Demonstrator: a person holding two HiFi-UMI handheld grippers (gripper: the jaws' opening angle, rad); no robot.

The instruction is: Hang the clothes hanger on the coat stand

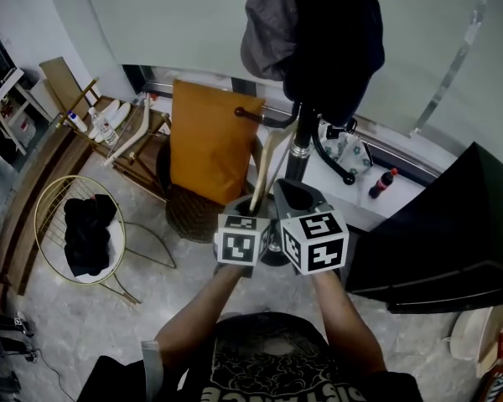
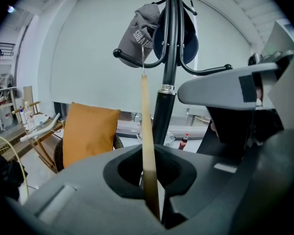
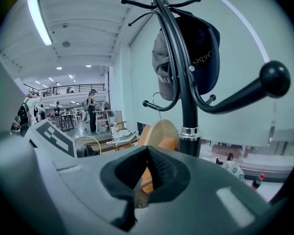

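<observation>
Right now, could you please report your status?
Left gripper shut on wooden hanger. Right gripper shut beside it. Hook at coat stand's lower arm. Caps hang above, clear.

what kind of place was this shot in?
Probably a big open workspace or lab hall with a staged living corner: high ceiling with strip lights, a railed mezzanine with people, and a coat stand beside an orange cushion.

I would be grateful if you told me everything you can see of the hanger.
The hanger is pale wood, flat, with a rounded end and a thin metal hook on top. It stands nearly upright, edge-on to the left tongs, which are shut on its lower part. The hook reaches a lower arm of the coat stand; whether it rests there is unclear. The right tongs look closed beside it.
</observation>
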